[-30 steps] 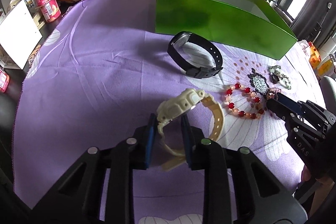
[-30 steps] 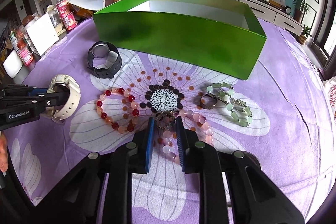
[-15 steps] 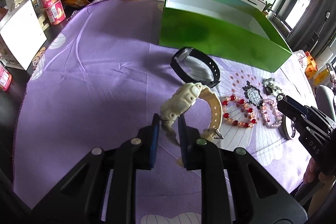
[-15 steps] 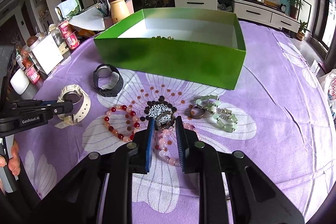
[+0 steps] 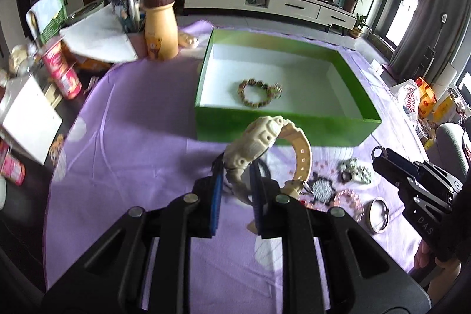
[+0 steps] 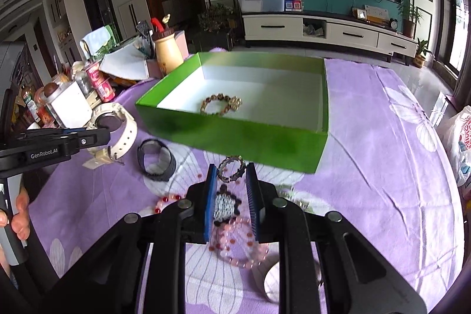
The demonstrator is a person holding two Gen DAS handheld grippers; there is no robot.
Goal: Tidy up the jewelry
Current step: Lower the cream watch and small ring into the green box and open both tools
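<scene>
The left tongs (image 5: 235, 184) are clenched on a cream wristwatch (image 5: 259, 146) at centre frame, lifted off the purple-clothed bench (image 5: 132, 137). Its case tilts toward the upper right, and its strap arcs rightward and down. The right tongs (image 6: 231, 190) grip a small dark beaded bracelet (image 6: 232, 168), its ring facing the camera, just below the green box (image 6: 235, 134) holding a gold-brown bracelet (image 6: 220, 105).

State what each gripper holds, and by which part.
Left gripper: cream watch, by its strap just below the case. Right gripper: small beaded ring, pinched across its sides.
</scene>
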